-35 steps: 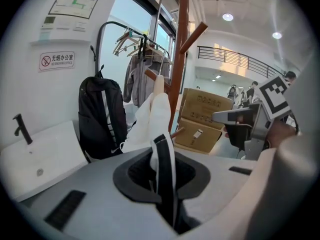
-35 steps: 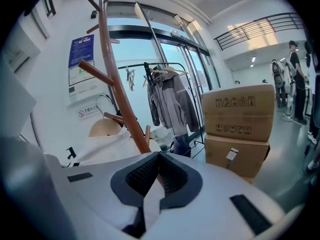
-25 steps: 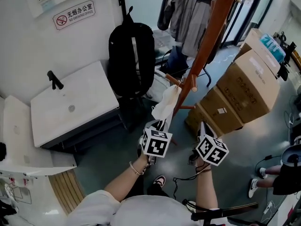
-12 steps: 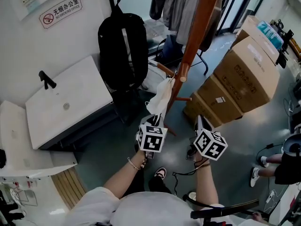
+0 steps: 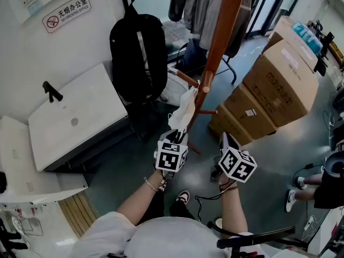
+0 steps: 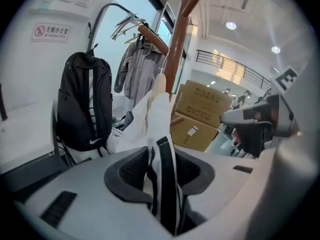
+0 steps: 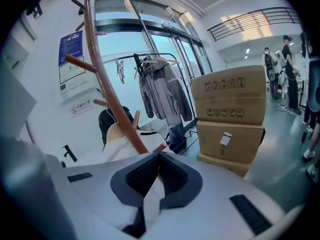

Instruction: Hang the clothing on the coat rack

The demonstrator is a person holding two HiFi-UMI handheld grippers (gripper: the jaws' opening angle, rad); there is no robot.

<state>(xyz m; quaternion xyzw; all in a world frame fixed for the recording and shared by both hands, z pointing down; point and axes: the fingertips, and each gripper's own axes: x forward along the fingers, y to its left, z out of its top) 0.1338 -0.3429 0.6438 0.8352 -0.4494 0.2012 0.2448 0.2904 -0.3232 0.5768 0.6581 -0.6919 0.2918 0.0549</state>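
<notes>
White garment [image 5: 184, 107] is draped over a low peg of the brown coat rack [image 5: 217, 42], its tail trailing down to both grippers. The left gripper [image 5: 179, 136] has just been easing its jaws apart (cloth runs loosely between them). The right gripper [image 5: 224, 141] is pinched tight on the fabric.

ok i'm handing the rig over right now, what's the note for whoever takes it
Left gripper: fingers have just been opening and stand apart, with the white garment hanging loose between them.
Right gripper: shut on the garment's lower part.
Garment: draped from a lower peg of the brown coat rack, trailing down to both grippers.
Done: garment looks hooked on the peg.
Left: release the right gripper, draw both clear, check that it stays on.
</notes>
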